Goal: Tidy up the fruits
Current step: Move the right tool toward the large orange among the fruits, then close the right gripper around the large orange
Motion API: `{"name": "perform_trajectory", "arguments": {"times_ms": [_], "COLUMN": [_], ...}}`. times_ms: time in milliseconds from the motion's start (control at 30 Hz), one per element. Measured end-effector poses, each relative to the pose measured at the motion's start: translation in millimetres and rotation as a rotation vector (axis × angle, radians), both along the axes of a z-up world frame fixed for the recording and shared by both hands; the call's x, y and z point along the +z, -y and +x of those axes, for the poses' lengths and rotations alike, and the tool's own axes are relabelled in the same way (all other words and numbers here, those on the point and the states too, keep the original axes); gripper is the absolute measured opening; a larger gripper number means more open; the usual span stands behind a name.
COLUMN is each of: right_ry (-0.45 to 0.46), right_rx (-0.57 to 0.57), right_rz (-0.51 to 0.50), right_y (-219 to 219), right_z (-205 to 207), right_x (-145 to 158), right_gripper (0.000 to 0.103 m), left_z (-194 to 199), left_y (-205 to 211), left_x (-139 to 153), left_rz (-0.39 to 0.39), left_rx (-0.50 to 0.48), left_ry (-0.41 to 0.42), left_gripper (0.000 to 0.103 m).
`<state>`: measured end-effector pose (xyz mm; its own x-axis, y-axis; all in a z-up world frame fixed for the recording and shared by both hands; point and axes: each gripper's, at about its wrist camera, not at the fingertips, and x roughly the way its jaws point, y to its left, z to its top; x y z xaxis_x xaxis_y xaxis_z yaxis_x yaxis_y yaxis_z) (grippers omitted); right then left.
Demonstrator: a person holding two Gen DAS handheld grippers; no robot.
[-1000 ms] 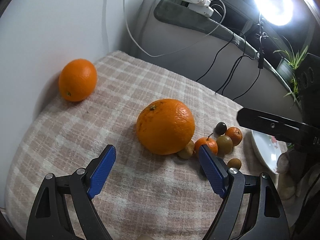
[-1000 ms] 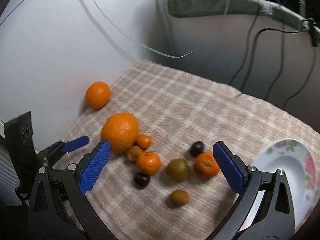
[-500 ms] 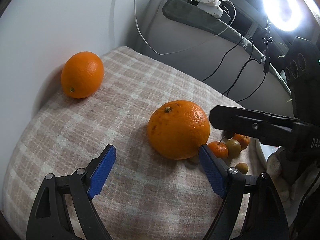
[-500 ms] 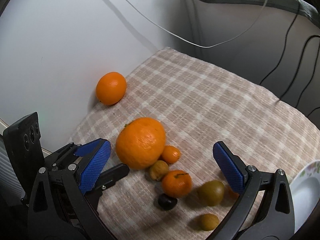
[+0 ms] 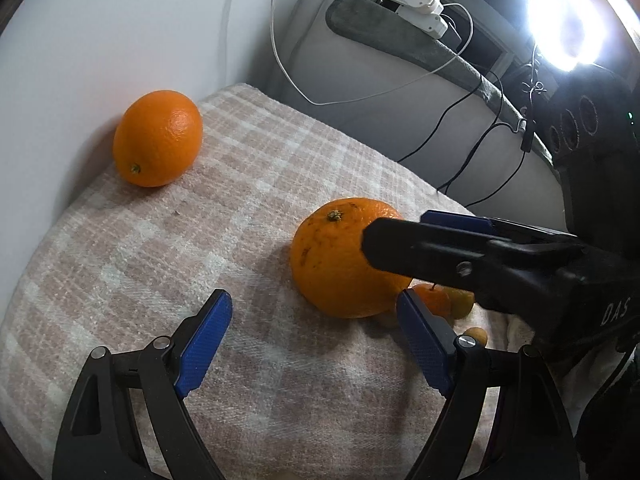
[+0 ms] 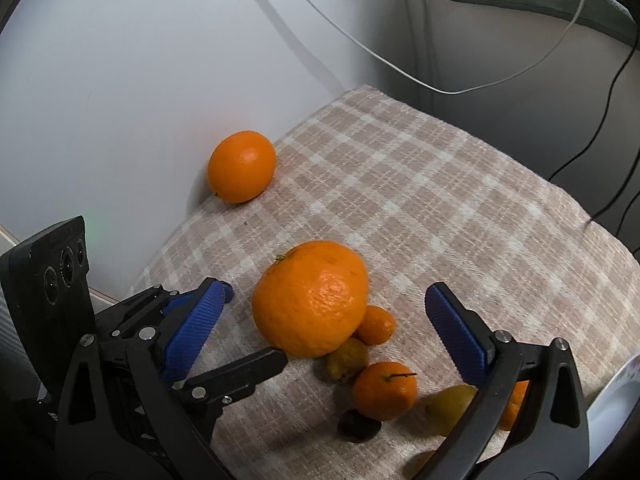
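Both claws, left point(image 5: 314, 338) and right point(image 6: 326, 330), gape beside big orange point(image 6: 312, 298)

Small orange mandarin point(image 5: 434, 300) and yellow-green round fruit point(image 5: 462, 302) half hidden behind black right gripper point(image 5: 404, 236) in left wrist view. White floral plate point(image 6: 612, 396) cut off by right edge. Yellow-green fruit point(image 6: 450, 402) and orange fruit point(image 6: 514, 404) partly covered by gripper finger. Dark small fruit point(image 6: 358, 424) too dim to identify.

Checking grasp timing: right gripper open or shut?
Open. The right gripper has its blue fingers spread wide either side of the big orange, not touching it.
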<state>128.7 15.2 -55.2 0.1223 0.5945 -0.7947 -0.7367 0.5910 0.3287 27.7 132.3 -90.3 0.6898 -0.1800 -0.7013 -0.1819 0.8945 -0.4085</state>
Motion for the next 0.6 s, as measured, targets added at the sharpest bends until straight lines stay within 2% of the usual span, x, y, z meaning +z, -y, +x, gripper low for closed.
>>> {"name": "perform_trajectory", "arguments": {"times_ms": [167,267,400,467,600], "right_ry": [0.001,-0.017,-0.025,-0.03,-0.036], "right_rx": [0.018,0.02,0.031,0.047,0.064], "right_rz": [-0.01,-0.012,-0.014,-0.016,-0.029], "right_y": [-6,-6,-10,-14,-19], "right_z": [-1,1,1,0,-1], "right_x": [-4,-8,-11,-12,-17], "right_gripper": [0.1,0.094,0.091,0.084,0.077], "left_z": [1,2,5,7,12], "left_y": [-2,-4,-3,-4,-6], "left_x": [-2,-2,-2,-3,-7], "left_rz": [-0.022,-0.037,-0.074,-0.097,-0.136], "left_rx": [0.003,0.0,-0.018,-0.024,-0.023], "left_ry": [0.007,0.015,0.021,0.02,0.015], "left_gripper": [0.084,0.084,0.084,0.084,0.081]}}
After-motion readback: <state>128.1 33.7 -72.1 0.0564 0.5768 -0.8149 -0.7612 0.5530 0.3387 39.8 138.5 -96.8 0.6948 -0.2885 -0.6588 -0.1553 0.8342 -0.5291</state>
